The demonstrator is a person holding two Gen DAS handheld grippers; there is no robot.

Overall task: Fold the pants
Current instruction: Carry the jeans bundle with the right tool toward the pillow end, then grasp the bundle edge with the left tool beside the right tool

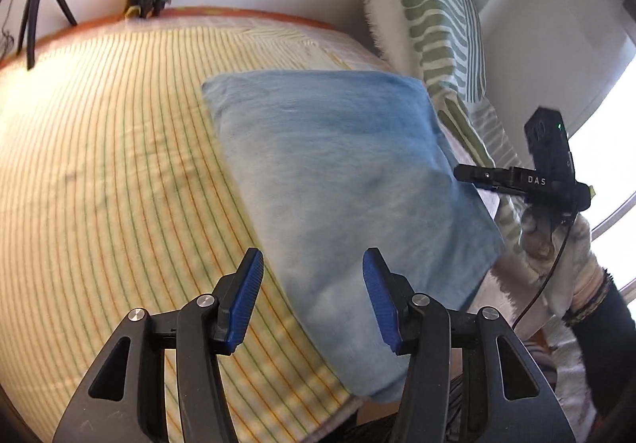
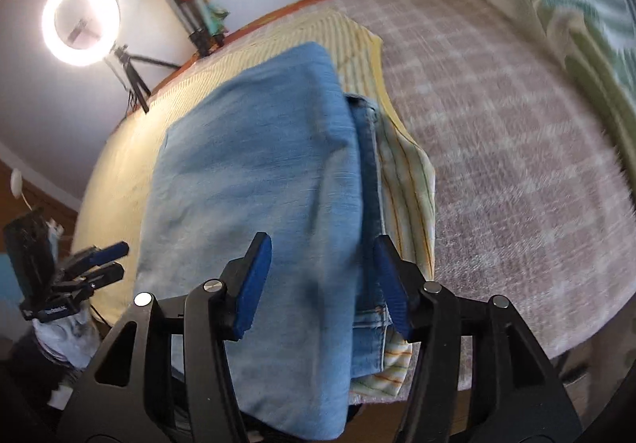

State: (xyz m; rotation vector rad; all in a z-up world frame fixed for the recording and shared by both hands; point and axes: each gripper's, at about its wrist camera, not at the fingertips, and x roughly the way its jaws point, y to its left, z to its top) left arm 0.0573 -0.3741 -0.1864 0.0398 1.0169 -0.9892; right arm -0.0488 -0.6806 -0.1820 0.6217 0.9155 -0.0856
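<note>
nearest, the left gripper (image 1: 313, 298) stands about half open with nothing between its blue pads, poised over the near edge of the folded pants (image 1: 338, 180). the right gripper (image 2: 324, 284) is likewise parted and grips nothing, above the same blue denim bundle. the pants lie on a striped yellow sheet (image 1: 99, 165); a ring light (image 2: 80, 20) stands behind.

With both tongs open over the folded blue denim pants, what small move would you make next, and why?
I would probably lift both tongs clear. The folded blue denim pants lie as a compact rectangle on the yellow striped cloth, and neither the left tongs nor the right tongs grips anything. Only the waistband edge peeks out on one side; a light tuck there might tidy it.
</note>
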